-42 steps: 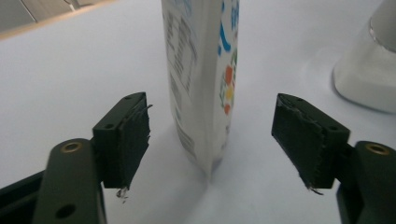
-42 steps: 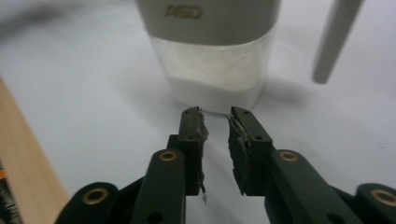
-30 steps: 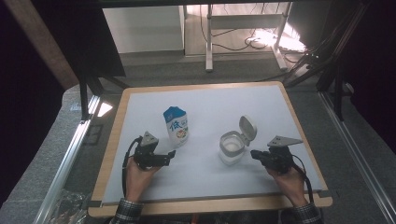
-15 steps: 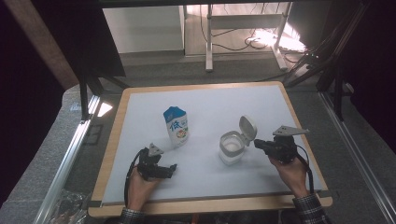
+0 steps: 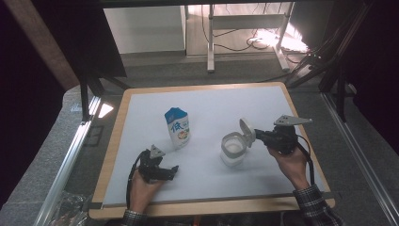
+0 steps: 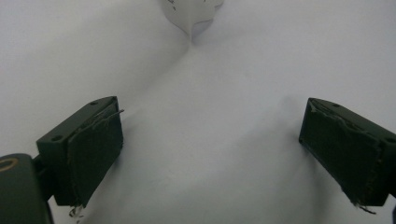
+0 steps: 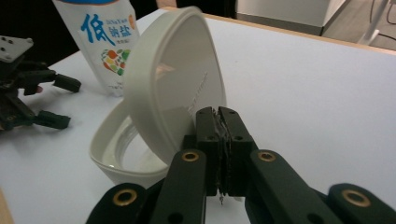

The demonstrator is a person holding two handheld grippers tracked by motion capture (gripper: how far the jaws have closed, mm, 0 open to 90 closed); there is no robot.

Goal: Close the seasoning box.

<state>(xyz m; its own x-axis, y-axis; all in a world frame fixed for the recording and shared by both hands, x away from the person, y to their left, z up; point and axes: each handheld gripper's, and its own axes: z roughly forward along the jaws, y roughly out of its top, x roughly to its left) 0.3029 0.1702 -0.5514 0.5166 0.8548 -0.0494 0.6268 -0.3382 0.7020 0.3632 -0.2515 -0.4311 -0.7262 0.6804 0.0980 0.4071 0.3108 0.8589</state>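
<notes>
Right gripper view: white round jar (image 7: 135,158), hinged lid (image 7: 173,79) upright, its edge in the closed right tool (image 7: 222,154).

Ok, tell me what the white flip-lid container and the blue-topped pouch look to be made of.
Container: apparently moulded plastic, off-white and semi-gloss; its hinged lid shows a soft highlight and faint raised lettering, and the inside wall looks slightly translucent.

Pouch: probably flexible plastic film, glossy and printed; it stands soft-sided with a pinched top in the high view. Coated paper cannot be ruled out.
</notes>
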